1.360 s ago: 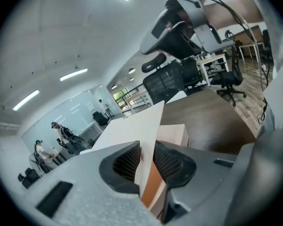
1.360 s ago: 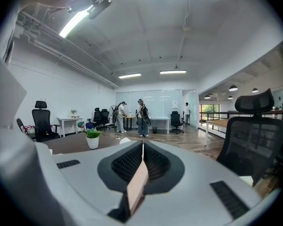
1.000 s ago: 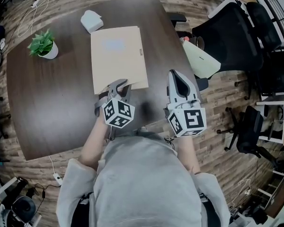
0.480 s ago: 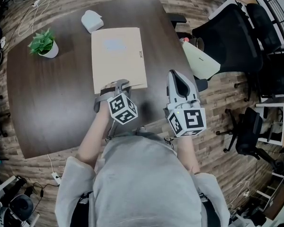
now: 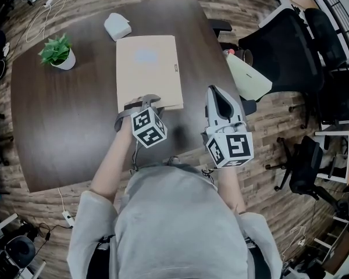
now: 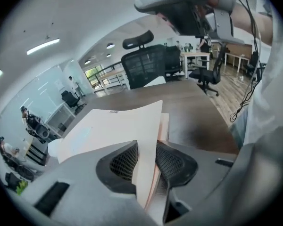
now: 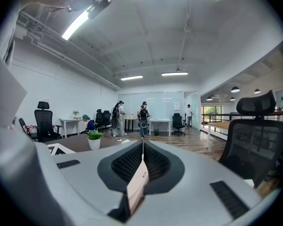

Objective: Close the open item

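Observation:
A beige folder (image 5: 148, 68) lies on the dark table (image 5: 64, 127), its near edge under my left gripper (image 5: 144, 100). In the left gripper view the folder's cover (image 6: 108, 131) is lifted a little off the pages and runs between the jaws of the left gripper (image 6: 146, 149). Those jaws have just been opening; the right pad (image 6: 172, 164) stands clear of the cover. My right gripper (image 5: 216, 90) hovers over the table's near right edge, away from the folder, jaws together. A thin beige strip (image 7: 137, 182) shows along the seam of the right gripper (image 7: 142, 145).
A small potted plant (image 5: 58, 52) stands at the table's far left and a white object (image 5: 117, 25) lies just beyond the folder. A black office chair (image 5: 285, 45) and a pale cushion-like thing (image 5: 247, 74) sit right of the table.
My left gripper has rolled and tipped at the folder's near edge, its marker cube turning, and its jaws have parted. The right gripper has stayed still.

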Tool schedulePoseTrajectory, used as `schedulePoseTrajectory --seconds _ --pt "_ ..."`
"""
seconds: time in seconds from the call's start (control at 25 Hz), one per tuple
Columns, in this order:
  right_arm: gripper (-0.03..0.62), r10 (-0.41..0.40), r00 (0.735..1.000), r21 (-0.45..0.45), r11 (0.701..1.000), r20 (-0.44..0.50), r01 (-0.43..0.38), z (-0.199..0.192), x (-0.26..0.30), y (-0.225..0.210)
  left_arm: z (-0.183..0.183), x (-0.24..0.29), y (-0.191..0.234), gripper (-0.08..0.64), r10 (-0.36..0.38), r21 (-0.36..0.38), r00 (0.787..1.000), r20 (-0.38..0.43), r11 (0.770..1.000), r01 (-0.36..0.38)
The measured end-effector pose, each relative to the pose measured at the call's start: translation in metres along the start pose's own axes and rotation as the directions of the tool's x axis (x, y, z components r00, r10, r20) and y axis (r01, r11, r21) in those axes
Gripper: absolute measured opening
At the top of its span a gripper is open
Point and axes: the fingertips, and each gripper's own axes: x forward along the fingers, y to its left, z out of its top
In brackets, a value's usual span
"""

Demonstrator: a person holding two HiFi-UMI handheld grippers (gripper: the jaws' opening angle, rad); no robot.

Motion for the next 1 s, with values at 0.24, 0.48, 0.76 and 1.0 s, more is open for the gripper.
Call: schedulePoseTrajectory --seconds 0.24,0.48,0.76,1.0 --pt "0.014 -0.012 1.0 -0.007 1.0 0.005 0.012 0.002 -0.003 -0.002 0.001 0.0 -0.004 0.132 -0.061 0.018 0.998 0.028 0.998 0.06" --pt "0.014 -0.028 1.0 -0.009 1.0 0.003 0.028 0.002 -0.009 -0.003 0.001 0.0 -0.009 0.209 -0.185 -0.226 0.975 0.123 0.951 0.209" --pt "0.014 -0.046 0.999 -0.011 0.999 -0.003 0.046 0.001 -0.014 -0.005 -0.005 0.004 0.018 0.026 -0.042 -0.367 0.997 0.069 0.928 0.064" --pt "0.014 -0.053 0.999 -0.012 0.999 -0.006 0.053 0.0 -0.02 -0.007 -0.007 0.01 0.017 0.011 -0.035 -0.333 0.996 -0.083 0.943 0.005"
